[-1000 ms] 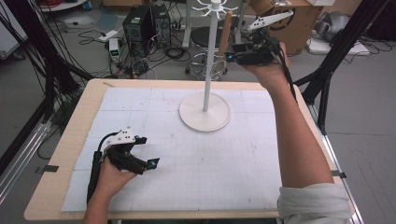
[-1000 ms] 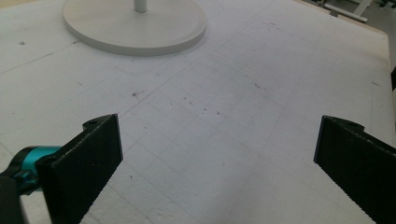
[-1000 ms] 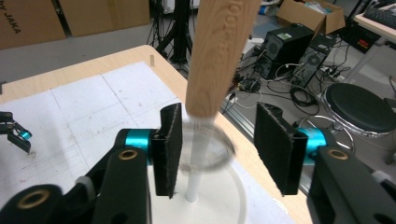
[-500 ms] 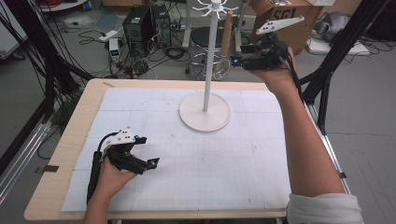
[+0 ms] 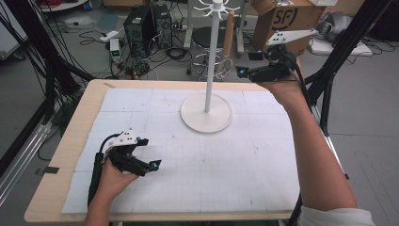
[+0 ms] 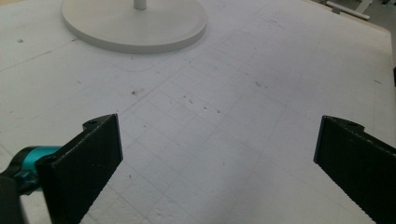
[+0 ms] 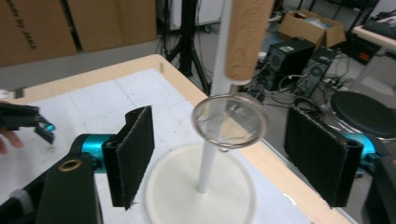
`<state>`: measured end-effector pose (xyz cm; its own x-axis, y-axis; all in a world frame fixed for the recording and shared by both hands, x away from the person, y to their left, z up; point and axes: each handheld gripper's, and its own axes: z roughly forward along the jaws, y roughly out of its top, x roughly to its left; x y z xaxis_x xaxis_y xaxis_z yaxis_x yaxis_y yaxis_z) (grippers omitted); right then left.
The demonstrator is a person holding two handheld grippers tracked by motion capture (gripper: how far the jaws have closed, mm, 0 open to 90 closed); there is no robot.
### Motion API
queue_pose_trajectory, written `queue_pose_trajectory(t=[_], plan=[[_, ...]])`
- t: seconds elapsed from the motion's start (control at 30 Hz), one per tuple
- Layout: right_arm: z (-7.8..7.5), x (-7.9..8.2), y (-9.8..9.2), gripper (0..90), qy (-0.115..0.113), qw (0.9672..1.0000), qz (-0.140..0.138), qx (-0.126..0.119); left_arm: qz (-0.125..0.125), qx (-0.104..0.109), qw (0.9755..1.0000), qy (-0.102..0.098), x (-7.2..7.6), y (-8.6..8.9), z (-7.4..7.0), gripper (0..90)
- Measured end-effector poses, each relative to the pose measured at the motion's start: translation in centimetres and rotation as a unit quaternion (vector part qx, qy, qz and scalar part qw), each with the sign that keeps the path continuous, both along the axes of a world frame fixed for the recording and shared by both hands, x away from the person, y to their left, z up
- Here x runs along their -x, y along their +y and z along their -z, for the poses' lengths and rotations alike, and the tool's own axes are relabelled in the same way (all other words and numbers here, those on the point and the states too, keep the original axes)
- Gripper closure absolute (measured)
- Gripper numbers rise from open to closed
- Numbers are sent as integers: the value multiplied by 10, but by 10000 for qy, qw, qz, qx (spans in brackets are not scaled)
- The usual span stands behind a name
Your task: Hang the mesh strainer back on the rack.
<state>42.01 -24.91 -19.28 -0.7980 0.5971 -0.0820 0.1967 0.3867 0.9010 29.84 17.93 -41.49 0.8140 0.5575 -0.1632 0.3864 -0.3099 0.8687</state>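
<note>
A white stand with a round base rises at the back middle of the mat. A small wire strainer hangs from its top hooks by a wooden handle. My right gripper is held in the air just right of the strainer, open. In the right gripper view the strainer's mesh bowl hangs ahead between the wide-apart jaws of my right gripper, touching neither pad. My left gripper rests low over the mat at front left, open and holding nothing.
A white gridded mat covers the wooden table. Past the far edge stand computer towers, cables, a stool and cardboard boxes. Black frame legs rise close by the right arm.
My right gripper has shifted slightly right and lower in the high view, staying beside the hanging strainer. The left gripper has not moved.
</note>
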Motion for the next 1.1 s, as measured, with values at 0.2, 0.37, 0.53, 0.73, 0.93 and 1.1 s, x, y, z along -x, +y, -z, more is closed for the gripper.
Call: queue_pose_trajectory(t=[0.2,0.37,0.53,0.73,0.93,1.1], plan=[[8,12,-1,199,4,9998,-184,-113,-13,27,10000,-6,0,2,-1,16],[20,21,-4,174,-14,9992,-308,-246,-1,33,10000,-4,0,0,0,16],[36,28,-13,152,159,9986,-351,-367,9,60,10000,15,1,0,0,16],[58,37,-27,146,260,9975,-368,-545,3,46,10000,15,1,0,1,16],[85,48,-37,131,296,9974,-341,-560,-17,38,10000,20,0,0,2,16],[105,53,-42,99,410,9976,-348,-446,-22,25,10000,36,0,-1,2,16]])
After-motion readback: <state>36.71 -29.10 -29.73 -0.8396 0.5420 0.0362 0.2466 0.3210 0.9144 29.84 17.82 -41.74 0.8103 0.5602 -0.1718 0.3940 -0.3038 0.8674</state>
